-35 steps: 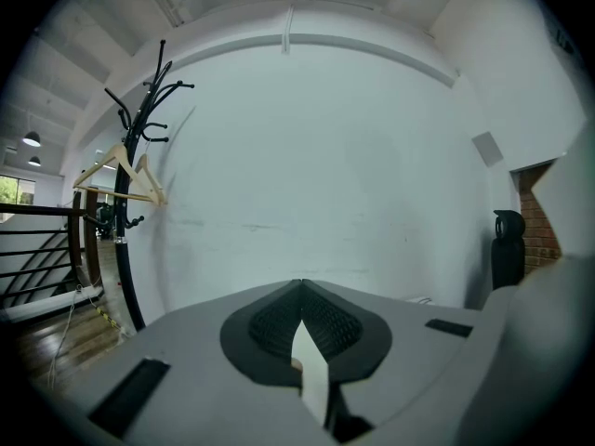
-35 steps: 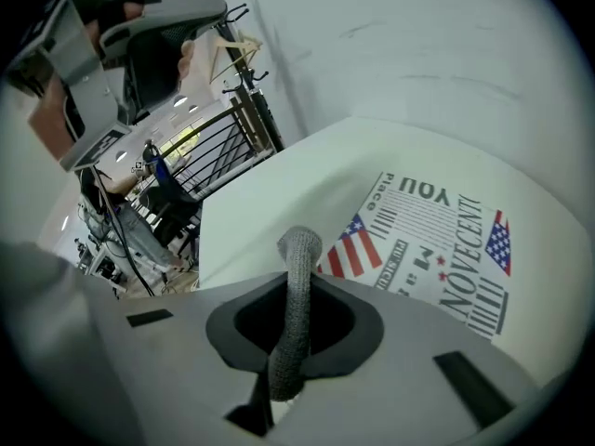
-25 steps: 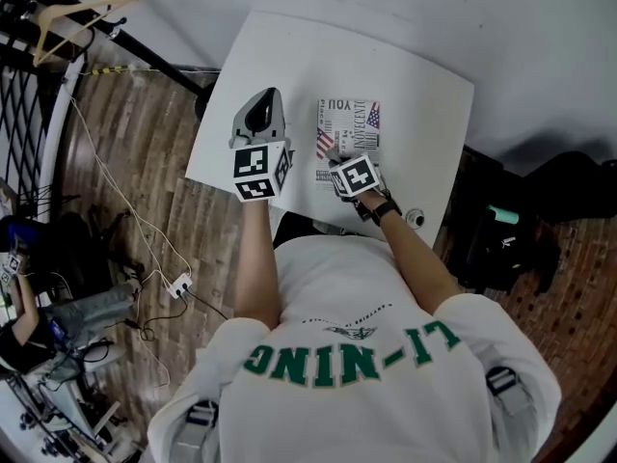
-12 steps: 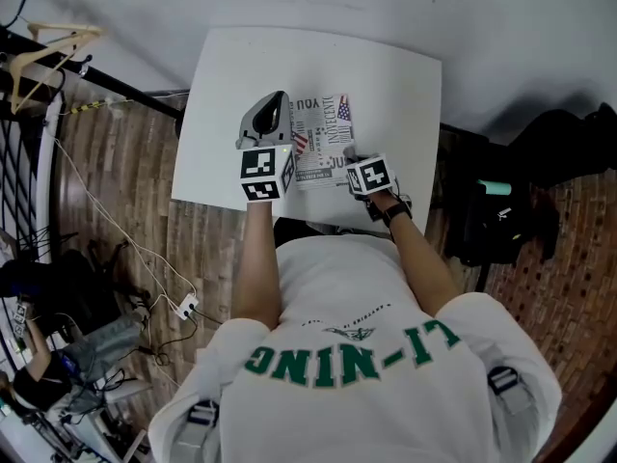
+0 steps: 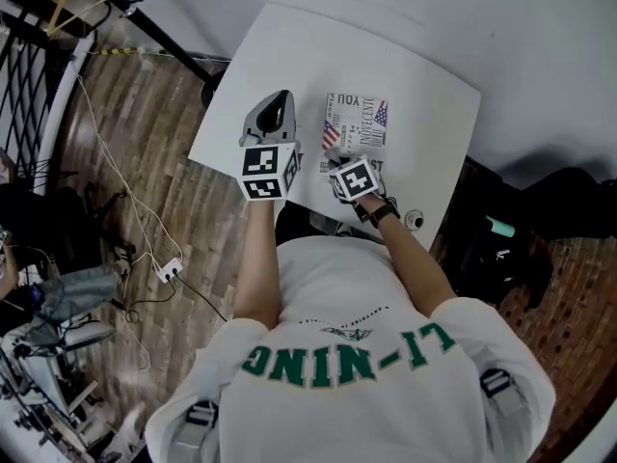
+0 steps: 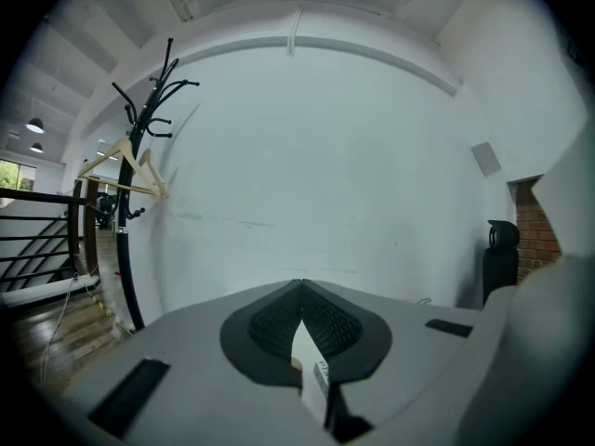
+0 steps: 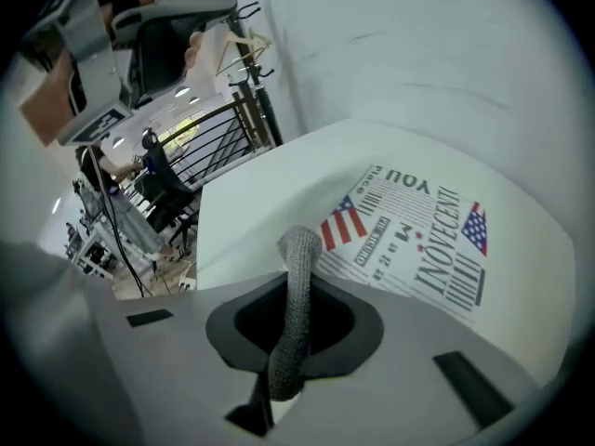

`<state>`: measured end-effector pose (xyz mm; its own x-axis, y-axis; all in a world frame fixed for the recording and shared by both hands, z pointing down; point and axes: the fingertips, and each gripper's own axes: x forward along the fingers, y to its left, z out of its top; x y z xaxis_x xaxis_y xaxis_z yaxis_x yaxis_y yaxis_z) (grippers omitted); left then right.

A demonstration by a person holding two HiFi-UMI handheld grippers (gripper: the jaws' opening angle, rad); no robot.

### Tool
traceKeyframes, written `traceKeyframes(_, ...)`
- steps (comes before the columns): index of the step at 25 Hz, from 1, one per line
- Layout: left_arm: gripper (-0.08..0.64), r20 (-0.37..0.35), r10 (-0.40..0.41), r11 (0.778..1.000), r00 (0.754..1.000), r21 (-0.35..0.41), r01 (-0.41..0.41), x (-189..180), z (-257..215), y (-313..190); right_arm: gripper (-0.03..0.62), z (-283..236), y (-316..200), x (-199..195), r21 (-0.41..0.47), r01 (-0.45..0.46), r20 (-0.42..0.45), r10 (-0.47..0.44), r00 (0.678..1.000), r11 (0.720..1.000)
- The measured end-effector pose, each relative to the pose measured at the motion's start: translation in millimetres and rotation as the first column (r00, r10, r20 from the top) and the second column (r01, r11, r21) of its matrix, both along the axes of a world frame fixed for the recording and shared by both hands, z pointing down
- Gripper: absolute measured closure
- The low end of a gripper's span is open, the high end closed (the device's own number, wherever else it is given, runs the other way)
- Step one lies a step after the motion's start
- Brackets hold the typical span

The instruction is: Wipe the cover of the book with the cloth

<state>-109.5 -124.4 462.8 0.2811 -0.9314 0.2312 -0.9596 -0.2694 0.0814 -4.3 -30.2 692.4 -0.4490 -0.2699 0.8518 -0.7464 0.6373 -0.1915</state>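
Observation:
The book (image 5: 355, 126) lies flat on the white table (image 5: 280, 56), its cover printed with flags and black lettering. My right gripper (image 5: 335, 159) is at the book's near edge, shut on a grey knitted cloth (image 7: 296, 314). The cloth's end pokes out past the jaw tips, just above the book (image 7: 418, 240) near its left flag. My left gripper (image 5: 274, 101) hovers left of the book, raised off the table and aimed at the far wall. In the left gripper view its jaws (image 6: 300, 283) meet at the tips, and neither the book nor the cloth shows there.
A small round object (image 5: 415, 219) sits near the table's front right corner. A coat rack (image 6: 139, 156) with a wooden hanger stands beyond the table's left side. Cables and a power strip (image 5: 169, 270) lie on the wooden floor, and dark gear (image 5: 501, 249) is on the right.
My right gripper slid the cloth to the book's near right corner, then back left along its near edge. The left gripper stayed raised beside the book.

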Motion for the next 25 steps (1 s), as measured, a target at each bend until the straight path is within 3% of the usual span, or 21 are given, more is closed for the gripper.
traceKeyframes(4,0.554,-0.003,-0.064,0.998,0.998,-0.008,0.064,-31.3,-0.4,14.8,0.557,0.5,-0.1,-30.4,0.005,0.063,0.003,-0.063,0.998,0.998)
traceKeyframes(9,0.554,-0.054,-0.057,0.998,0.997,-0.030,0.055,-33.7,15.0,16.0,0.557,6.0,2.1,-24.3,-0.015,0.063,-0.010,-0.063,0.998,0.998)
traceKeyframes(14,0.554,-0.080,0.031,0.999,0.996,-0.009,-0.032,7.9,5.7,-1.4,0.557,4.6,6.1,32.6,-0.014,-0.051,-0.032,0.051,0.998,0.999)
traceKeyframes(19,0.554,-0.113,0.146,0.989,0.983,-0.004,-0.147,63.5,3.2,-14.4,0.557,3.5,13.3,99.8,-0.020,-0.216,-0.051,0.214,0.975,0.976)
traceKeyframes(25,0.554,-0.107,0.214,0.977,0.971,0.008,-0.215,100.8,-1.4,-12.3,0.557,4.5,16.8,126.6,-0.026,-0.270,-0.061,0.268,0.962,0.963)
